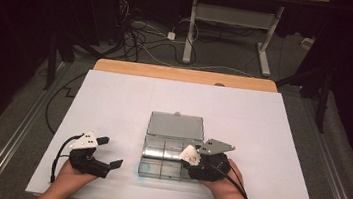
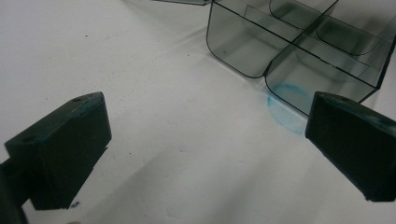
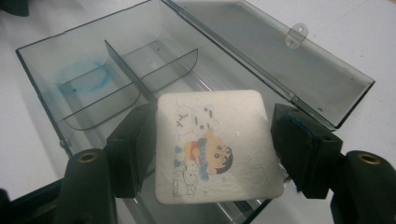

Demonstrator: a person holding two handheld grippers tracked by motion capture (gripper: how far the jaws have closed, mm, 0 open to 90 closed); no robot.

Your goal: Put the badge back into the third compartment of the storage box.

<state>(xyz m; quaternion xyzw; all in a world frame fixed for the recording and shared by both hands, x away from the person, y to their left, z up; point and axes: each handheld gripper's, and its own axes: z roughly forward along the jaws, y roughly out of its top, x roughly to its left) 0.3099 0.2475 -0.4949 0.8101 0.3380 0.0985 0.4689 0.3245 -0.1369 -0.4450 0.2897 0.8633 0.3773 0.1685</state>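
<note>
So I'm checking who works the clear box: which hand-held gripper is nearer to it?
Right. The right hand-held gripper hangs over the box, a white cartoon tile clamped in its jaws. The left hand-held gripper sits open on the sheet beside the box's left end.

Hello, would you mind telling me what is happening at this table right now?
A person works with a gripper in each hand. The right gripper is clamped on a white square eraser with a cartoon print and holds it over the open clear compartment box, whose lid lies folded back. The eraser is not yet set in a compartment. The left gripper rests open on the white table sheet beside the box, holding nothing.
</note>
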